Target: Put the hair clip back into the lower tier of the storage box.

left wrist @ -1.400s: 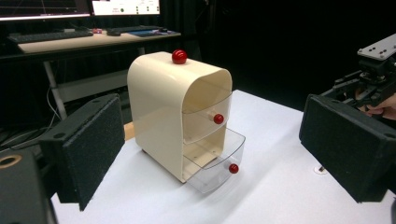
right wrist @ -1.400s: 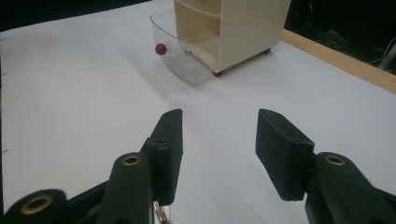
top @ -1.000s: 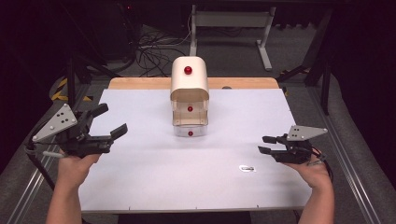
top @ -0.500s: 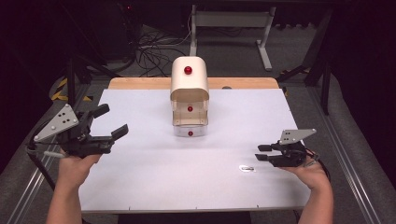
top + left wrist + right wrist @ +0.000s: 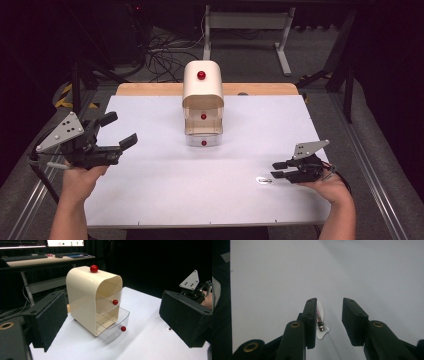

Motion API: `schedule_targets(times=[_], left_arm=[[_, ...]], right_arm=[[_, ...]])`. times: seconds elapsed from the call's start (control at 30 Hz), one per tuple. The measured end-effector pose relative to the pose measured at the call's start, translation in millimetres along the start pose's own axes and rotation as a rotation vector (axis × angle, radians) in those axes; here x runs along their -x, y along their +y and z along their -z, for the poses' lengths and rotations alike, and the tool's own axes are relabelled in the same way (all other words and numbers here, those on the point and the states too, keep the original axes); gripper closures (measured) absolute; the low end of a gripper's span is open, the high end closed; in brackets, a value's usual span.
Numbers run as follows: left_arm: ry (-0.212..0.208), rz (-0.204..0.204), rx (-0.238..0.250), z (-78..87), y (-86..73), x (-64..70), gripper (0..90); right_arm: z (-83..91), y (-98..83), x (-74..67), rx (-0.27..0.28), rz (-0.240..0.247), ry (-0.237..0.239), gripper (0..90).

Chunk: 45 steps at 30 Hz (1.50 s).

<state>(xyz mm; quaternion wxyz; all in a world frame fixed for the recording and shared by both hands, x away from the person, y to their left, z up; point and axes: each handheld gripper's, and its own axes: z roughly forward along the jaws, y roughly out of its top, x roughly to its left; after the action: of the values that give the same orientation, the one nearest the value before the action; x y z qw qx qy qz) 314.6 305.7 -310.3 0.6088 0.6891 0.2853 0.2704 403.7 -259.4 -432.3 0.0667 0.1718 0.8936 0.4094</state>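
One small hair clip (image 5: 320, 322) seen flat on white table (image 5: 150, 200), near right front. Right gripper (image 5: 278, 170) held low just beside it, jaws spread, nothing pinched. Cream drawer box (image 5: 202, 102) at table back, bottom drawer (image 5: 112, 326) pulled out. Left gripper (image 5: 120, 131) held up, jaws spread wide.

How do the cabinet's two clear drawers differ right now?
The lower drawer is pulled partway out of the cream cabinet; the upper drawer sits pushed in, nearly flush. The lower drawer rides just above the white table, the upper drawer directly over it. Both are clear plastic with a small red knob.
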Motion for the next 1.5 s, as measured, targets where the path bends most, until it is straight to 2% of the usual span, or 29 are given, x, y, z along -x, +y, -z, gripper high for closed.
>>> schedule_targets(times=[0.27,0.5,0.9,1.07,1.1,1.37,1.43,1.5], left_arm=[[-0.001,0.0,-0.002,-0.3,-0.2,0.0,8.9],[-0.003,0.001,-0.002,-0.1,-0.3,0.2,9.2],[-0.014,-0.001,-0.01,-1.1,-0.7,0.6,10.4],[-0.016,0.0,-0.011,-1.0,-0.8,0.6,10.7],[-0.015,-0.001,-0.011,-1.0,-0.8,0.6,10.7],[-0.017,0.001,-0.013,-1.3,-1.1,0.8,11.2],[-0.017,-0.002,-0.015,-1.3,-1.1,0.5,11.4],[-0.018,-0.002,-0.015,-1.4,-1.2,0.5,11.5]], right_arm=[[-10.8,-1.3,-1.5,-0.062,0.021,0.033,69.1],[-17.1,-2.1,-2.4,-0.098,0.05,0.034,72.4],[-27.0,-3.0,-2.5,-0.147,0.071,0.035,74.4],[-29.9,-4.0,-1.5,-0.165,0.071,0.037,75.6],[-30.8,-4.1,-2.0,-0.167,0.059,0.037,75.7],[-31.4,-4.6,-1.5,-0.164,0.038,0.037,76.7],[-31.5,-4.5,-1.5,-0.161,0.039,0.042,81.1],[-31.6,-3.9,-1.8,-0.165,0.043,0.041,81.8]])
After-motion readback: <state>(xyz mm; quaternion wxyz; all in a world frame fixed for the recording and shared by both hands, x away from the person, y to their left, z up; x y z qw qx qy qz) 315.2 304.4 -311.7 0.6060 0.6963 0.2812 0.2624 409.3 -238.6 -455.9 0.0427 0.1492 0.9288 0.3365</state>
